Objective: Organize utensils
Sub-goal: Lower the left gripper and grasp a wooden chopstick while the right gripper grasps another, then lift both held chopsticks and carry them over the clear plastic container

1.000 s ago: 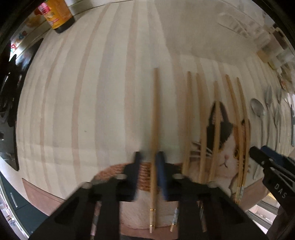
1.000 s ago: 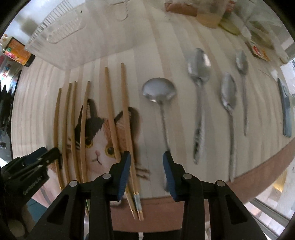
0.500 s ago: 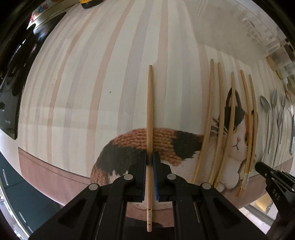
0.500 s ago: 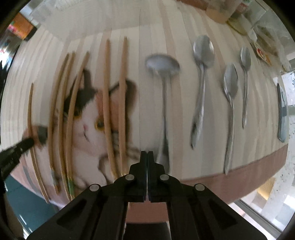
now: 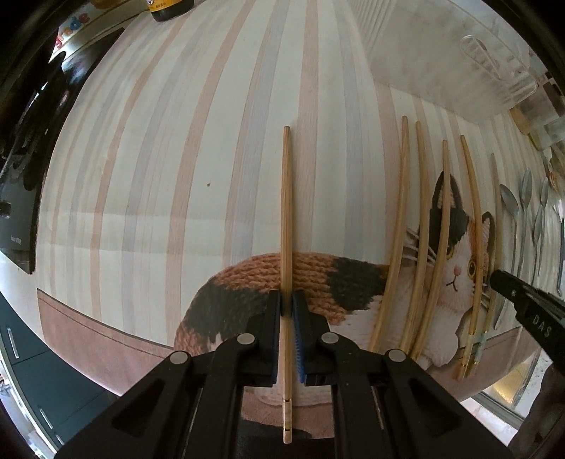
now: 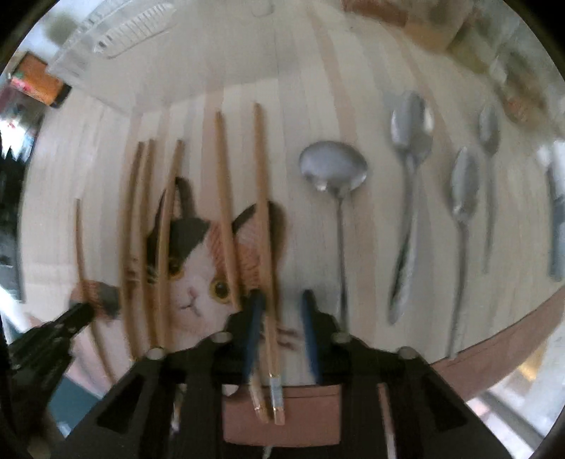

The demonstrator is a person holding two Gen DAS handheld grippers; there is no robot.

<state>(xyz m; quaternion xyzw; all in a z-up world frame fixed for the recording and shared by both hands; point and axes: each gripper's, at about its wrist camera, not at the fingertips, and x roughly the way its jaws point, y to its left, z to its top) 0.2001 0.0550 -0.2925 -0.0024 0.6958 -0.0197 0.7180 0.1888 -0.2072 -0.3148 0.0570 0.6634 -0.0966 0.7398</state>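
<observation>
My left gripper (image 5: 286,303) is shut on a single wooden chopstick (image 5: 287,219), held above the striped cat-print placemat (image 5: 159,159), left of the other chopsticks (image 5: 420,240). My right gripper (image 6: 280,300) is open, with the rightmost chopstick (image 6: 263,212) of the row between its fingers, low over the mat. Several metal spoons (image 6: 409,176) lie to its right, the nearest a round one (image 6: 333,169). The left gripper's tip also shows in the right wrist view (image 6: 76,316), and the right gripper's tip in the left wrist view (image 5: 522,300).
A clear plastic organizer tray (image 5: 441,53) lies at the mat's far edge. A dark bottle with an orange label (image 5: 169,9) stands far left. A knife (image 6: 556,219) lies right of the spoons. The mat's brown front hem (image 5: 88,339) marks the table edge.
My right gripper has opened from shut and now straddles the rightmost chopstick. My left gripper still holds its chopstick and has shifted a little left and up.
</observation>
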